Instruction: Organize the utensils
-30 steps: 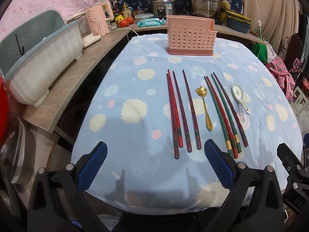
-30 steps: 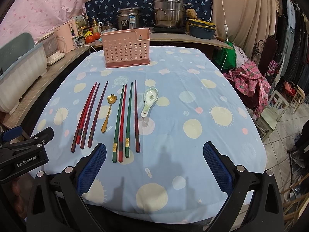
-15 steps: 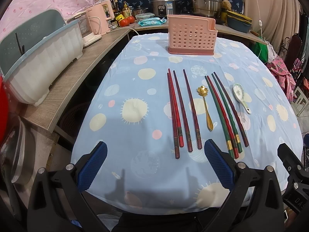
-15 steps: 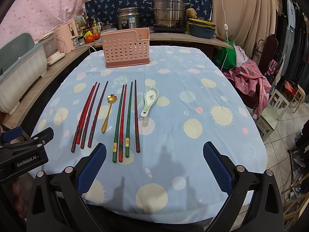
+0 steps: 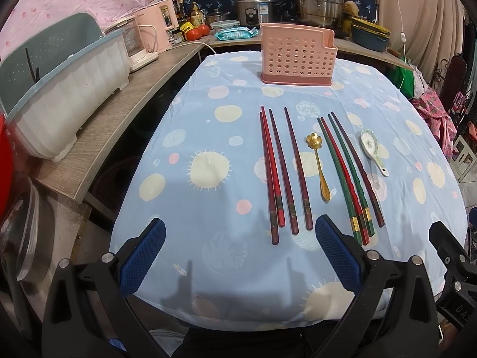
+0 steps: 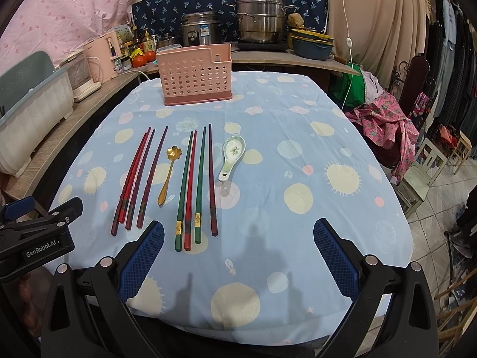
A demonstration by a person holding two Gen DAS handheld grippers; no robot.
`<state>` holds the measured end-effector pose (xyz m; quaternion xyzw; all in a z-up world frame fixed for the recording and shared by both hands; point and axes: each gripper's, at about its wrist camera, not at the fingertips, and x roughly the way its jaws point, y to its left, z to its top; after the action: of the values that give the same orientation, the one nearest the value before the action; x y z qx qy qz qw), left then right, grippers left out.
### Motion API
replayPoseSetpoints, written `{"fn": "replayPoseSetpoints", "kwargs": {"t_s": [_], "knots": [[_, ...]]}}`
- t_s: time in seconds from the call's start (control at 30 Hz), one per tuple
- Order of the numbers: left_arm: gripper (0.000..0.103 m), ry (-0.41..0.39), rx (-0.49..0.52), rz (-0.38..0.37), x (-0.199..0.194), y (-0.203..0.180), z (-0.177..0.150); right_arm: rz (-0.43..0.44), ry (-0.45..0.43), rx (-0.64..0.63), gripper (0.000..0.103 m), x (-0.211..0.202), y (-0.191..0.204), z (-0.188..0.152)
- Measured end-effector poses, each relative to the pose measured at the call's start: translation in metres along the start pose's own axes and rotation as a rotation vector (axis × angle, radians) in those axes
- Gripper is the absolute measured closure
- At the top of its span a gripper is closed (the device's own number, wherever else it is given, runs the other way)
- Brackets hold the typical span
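A pink perforated utensil holder stands upright at the table's far end. Nearer lie several dark red chopsticks, a gold flower spoon, several green and red chopsticks and a white ceramic spoon. My left gripper hangs open over the near table edge, just short of the red chopsticks' ends. My right gripper is open too, to the right of the green chopsticks, holding nothing.
A blue spotted cloth covers the table. On the left a wooden counter carries a white dish rack and a pink kettle. Pots stand at the back; chairs with clothes are on the right.
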<state>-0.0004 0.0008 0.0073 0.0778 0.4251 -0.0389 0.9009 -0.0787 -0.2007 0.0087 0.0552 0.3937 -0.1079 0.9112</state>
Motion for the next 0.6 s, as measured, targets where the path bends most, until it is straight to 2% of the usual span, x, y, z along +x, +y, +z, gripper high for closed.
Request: {"fn": "replayPoseSetpoints", "kwargs": {"t_s": [0.6], "knots": [[0.007, 0.008, -0.01, 0.006, 0.0014, 0.0058, 0.0009, 0.014, 0.008, 0.01, 0.007, 0.0037, -0.0004, 0.0012]]}}
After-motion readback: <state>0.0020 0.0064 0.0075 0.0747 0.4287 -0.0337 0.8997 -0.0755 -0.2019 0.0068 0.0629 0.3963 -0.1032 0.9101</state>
